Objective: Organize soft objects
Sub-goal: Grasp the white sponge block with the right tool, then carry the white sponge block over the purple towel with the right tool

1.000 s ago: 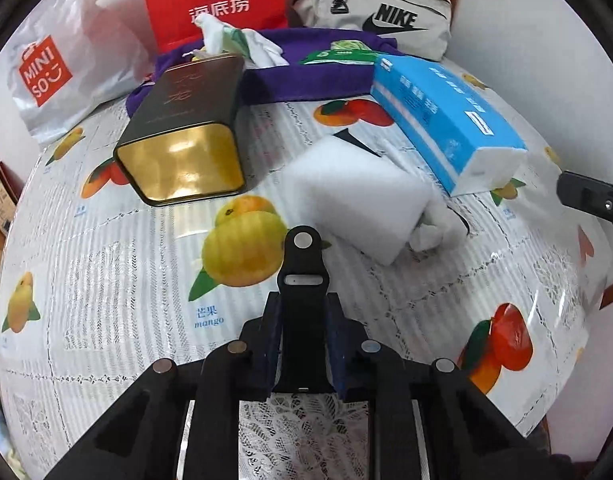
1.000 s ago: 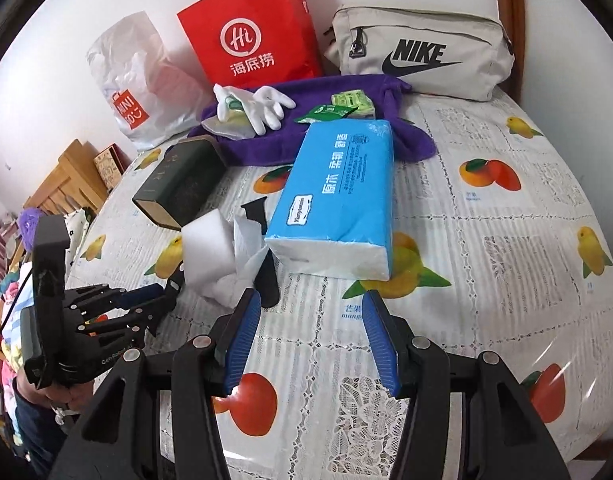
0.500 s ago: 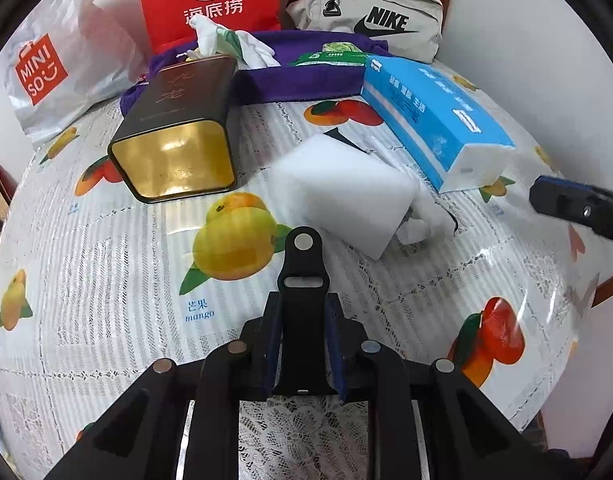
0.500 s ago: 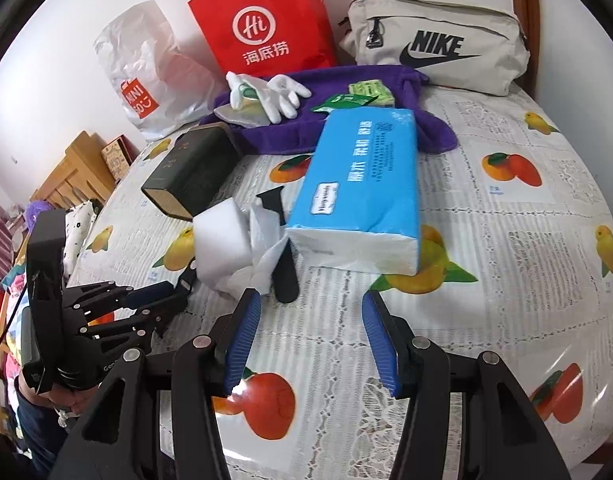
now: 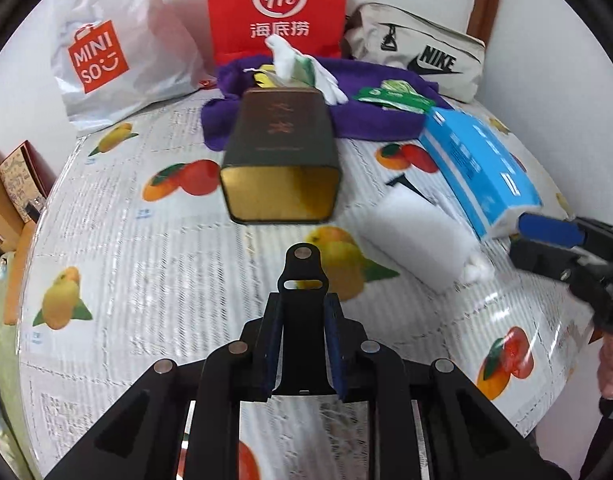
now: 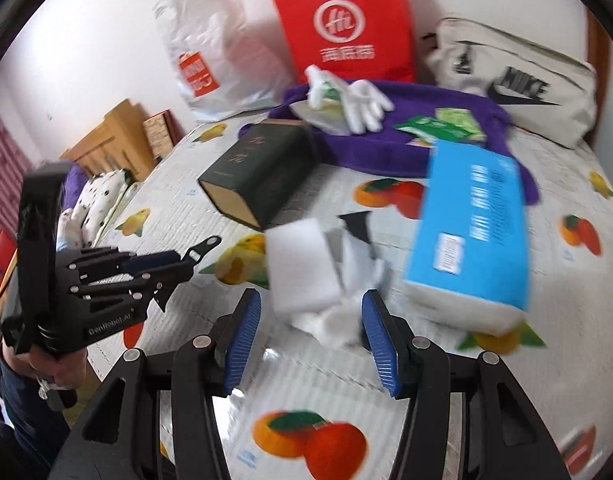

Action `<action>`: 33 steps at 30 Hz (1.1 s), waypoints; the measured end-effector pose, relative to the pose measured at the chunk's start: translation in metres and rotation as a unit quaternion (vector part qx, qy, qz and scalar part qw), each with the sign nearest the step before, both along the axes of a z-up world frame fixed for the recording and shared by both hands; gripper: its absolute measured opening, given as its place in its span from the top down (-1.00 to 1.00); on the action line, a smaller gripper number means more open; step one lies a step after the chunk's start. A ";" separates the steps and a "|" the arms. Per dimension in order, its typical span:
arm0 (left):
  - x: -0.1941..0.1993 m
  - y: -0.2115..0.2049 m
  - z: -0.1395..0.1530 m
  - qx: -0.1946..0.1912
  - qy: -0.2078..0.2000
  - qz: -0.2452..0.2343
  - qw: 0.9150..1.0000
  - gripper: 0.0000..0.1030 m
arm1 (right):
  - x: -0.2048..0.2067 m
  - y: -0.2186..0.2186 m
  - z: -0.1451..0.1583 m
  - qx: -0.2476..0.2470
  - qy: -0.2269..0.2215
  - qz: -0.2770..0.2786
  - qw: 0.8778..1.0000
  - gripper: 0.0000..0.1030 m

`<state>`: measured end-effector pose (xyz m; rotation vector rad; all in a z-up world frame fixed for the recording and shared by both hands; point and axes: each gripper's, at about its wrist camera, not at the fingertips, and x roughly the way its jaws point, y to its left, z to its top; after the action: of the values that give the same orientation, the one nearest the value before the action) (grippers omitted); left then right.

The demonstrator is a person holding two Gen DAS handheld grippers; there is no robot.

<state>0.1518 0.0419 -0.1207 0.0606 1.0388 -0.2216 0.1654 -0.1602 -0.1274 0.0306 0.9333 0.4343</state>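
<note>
A white sponge block (image 6: pixel 302 264) lies mid-table with crumpled white tissue (image 6: pixel 346 312) against it. My right gripper (image 6: pixel 312 328) stands open just before them, a blue pad on either side, touching neither. A blue tissue pack (image 6: pixel 470 232) lies to its right. My left gripper (image 5: pixel 304 320) is shut on a thin black flat piece (image 5: pixel 302 268) with a hole and a slot; it hovers over the tablecloth, left of the sponge (image 5: pixel 418 248). On the purple towel (image 6: pixel 386 148) at the back lie white gloves (image 6: pixel 362 100) and green packets (image 6: pixel 442 126).
A dark tin box (image 5: pixel 282 160) lies on its side beyond the left gripper. Along the wall stand a white plastic bag (image 5: pixel 118 64), a red paper bag (image 5: pixel 278 4) and a beige pouch (image 5: pixel 422 60). Another black piece (image 6: pixel 356 222) lies behind the sponge.
My right gripper has moved left from in front of the tissue pack to the sponge and tissue. The left gripper drew back and swung left, so the tin box is now straight ahead.
</note>
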 end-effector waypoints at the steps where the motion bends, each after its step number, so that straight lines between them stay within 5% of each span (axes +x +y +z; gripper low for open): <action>1: 0.002 0.003 0.000 0.000 -0.001 0.003 1.000 0.61 | 0.004 0.005 -0.003 0.001 0.004 0.007 1.000 -0.02; 17: 0.012 0.029 -0.026 -0.018 0.036 0.028 0.999 0.61 | 0.036 0.044 -0.044 -0.076 0.031 0.038 0.996 -0.03; 33: 0.009 0.032 -0.016 -0.047 0.034 0.028 0.998 0.61 | 0.016 0.017 0.005 0.017 -0.008 0.026 0.999 0.04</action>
<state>0.1604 0.0736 -0.1365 -0.0609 1.0948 -0.2220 0.1816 -0.1431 -0.1229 0.0344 0.9125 0.4985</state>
